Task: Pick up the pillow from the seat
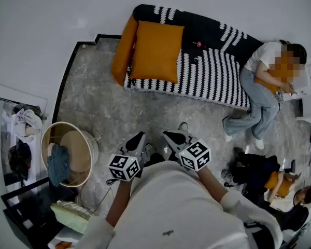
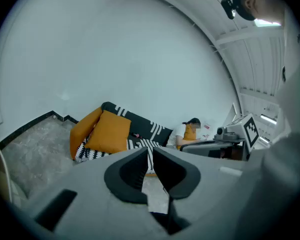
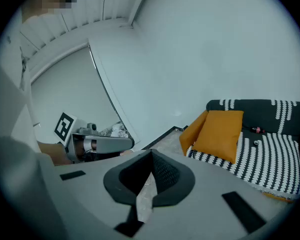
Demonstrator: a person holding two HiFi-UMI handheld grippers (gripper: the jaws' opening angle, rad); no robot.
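Note:
An orange square pillow (image 1: 156, 51) lies on the left end of a black-and-white striped seat (image 1: 207, 74), leaning against its orange armrest (image 1: 123, 51). The pillow (image 2: 110, 133) also shows in the left gripper view, and the pillow (image 3: 217, 134) in the right gripper view. My left gripper (image 1: 139, 138) and right gripper (image 1: 171, 137) are held side by side near my chest, well short of the seat. Both are shut with nothing between their jaws, as the left gripper (image 2: 151, 156) and right gripper (image 3: 151, 164) show in their own views.
A person (image 1: 262, 90) sits on the right end of the seat, and another person (image 1: 287, 198) sits on the floor at lower right. A round basket (image 1: 70, 152) with clothes stands at left. A small red item (image 1: 199, 44) lies on the seat. Grey marble floor (image 1: 109, 113) separates me from the seat.

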